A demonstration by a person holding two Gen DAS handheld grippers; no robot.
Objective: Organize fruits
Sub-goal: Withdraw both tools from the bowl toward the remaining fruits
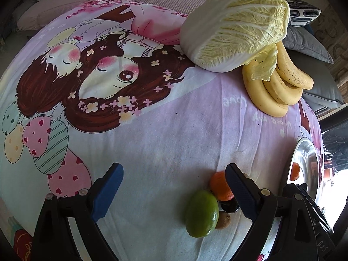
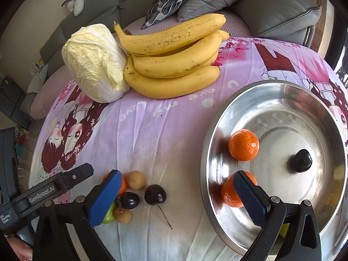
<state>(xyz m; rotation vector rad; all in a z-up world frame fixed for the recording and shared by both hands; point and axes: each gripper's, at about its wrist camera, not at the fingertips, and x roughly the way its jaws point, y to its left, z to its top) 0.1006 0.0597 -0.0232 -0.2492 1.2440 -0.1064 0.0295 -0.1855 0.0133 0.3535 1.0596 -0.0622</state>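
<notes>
While both grippers, left [image 1: 174,192] and right [image 2: 177,198], gape empty, I should straddle lime [image 1: 201,213] squarely between left fingers [image 1: 107,192].

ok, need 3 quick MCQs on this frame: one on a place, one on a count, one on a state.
1. Where does the banana bunch lie?
A. inside the steel bowl
B. on the cloth beside the napa cabbage
C. on the sofa cushion

2. How many oranges sit in the steel bowl?
A. none
B. two
C. four

3. How is the left gripper?
A. open, holding nothing
C. shut on the lime
B. shut on a cherry

Answers:
1 B, the bunch rests against the napa cabbage on the printed cloth.
2 B, two oranges show in the bowl, plus one dark cherry.
3 A, its blue pads stand wide apart, with the lime lying untouched between them.
</notes>
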